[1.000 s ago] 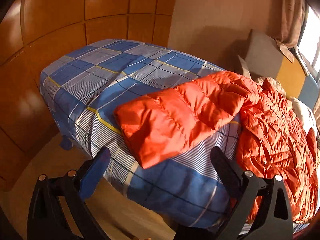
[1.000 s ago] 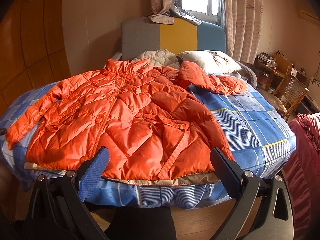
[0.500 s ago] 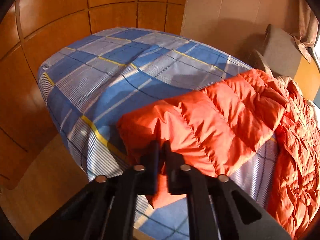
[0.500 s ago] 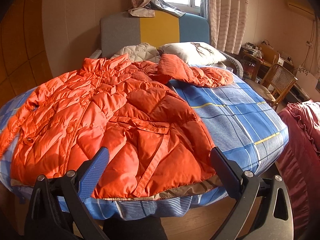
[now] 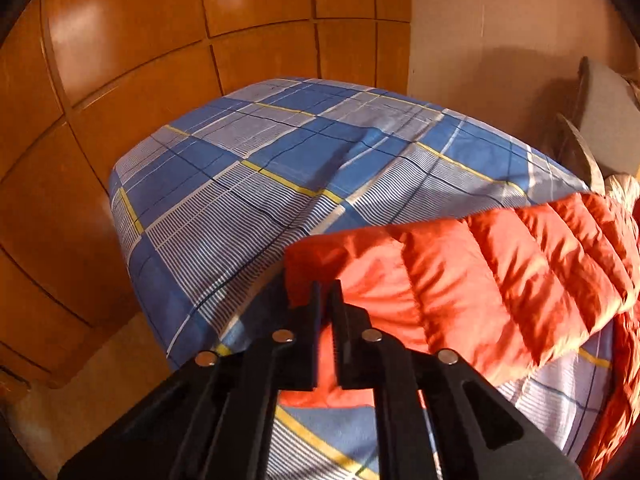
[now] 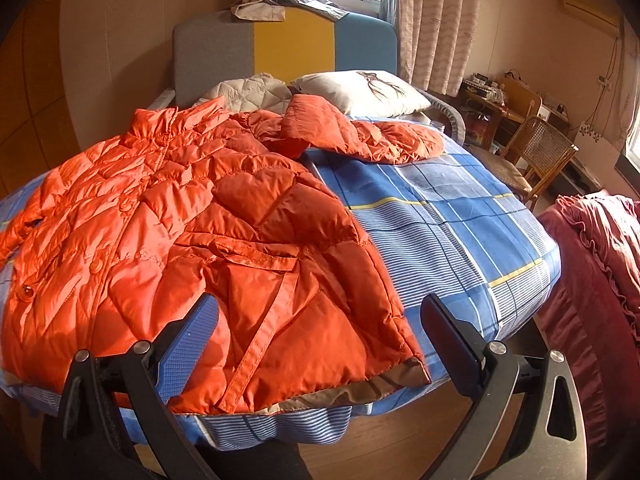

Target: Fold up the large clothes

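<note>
- Orange down jacket [image 6: 192, 240] lies spread, front up, on the plaid bed [image 6: 460, 216], hem toward the right jaws.
- Left gripper [image 5: 328, 300] has its jaws clamped on the cuff of the sleeve [image 5: 480, 280], which runs off right of them and looks lifted off the sheet.
- Step in hand, by my read: folding that sleeve in across the body.
- Next move calls for carrying the cuff rightward over the chest, laying it flat, then letting go.
- Right gripper [image 6: 320, 328] hovers level at the hem, jaws wide apart, holding nothing.
</note>
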The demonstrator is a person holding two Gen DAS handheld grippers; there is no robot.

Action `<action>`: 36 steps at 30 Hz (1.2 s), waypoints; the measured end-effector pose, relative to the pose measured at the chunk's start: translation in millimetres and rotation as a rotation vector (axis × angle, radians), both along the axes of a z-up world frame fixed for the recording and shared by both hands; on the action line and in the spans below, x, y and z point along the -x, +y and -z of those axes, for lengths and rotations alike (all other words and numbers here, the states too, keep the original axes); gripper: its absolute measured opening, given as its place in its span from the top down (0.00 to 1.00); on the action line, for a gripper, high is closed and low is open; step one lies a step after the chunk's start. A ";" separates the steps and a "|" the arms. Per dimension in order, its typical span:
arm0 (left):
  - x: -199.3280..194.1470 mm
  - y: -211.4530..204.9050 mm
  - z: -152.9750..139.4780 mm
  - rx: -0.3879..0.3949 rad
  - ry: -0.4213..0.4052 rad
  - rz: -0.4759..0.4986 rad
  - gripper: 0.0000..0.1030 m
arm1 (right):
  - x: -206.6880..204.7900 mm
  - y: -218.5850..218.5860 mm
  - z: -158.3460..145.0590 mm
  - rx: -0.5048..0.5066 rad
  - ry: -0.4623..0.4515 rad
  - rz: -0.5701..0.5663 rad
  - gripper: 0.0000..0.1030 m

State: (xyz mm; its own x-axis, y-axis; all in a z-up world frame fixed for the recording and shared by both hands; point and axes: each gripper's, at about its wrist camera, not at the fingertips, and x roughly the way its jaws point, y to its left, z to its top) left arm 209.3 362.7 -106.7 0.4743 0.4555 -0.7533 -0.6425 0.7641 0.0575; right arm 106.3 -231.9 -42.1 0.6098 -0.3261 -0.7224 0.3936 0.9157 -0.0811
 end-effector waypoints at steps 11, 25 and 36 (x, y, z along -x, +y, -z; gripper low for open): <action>54.4 -61.7 -29.6 0.008 -0.140 0.079 0.21 | -27.3 -67.5 4.0 -0.023 0.031 0.132 0.03; 20.1 -311.2 -28.7 0.180 -0.079 0.701 0.15 | -154.8 -263.4 33.6 -0.165 0.034 0.334 0.15; -17.3 -354.1 -9.9 0.168 0.026 0.737 0.16 | -247.0 -407.4 58.5 -0.378 -0.012 0.553 0.28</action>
State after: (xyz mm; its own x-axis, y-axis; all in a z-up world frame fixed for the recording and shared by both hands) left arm 226.6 8.5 -96.8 0.5928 -0.0945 -0.7998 0.0383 0.9953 -0.0893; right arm 353.3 -639.4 -100.6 0.4341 -0.3190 -0.8425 0.8121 0.5434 0.2128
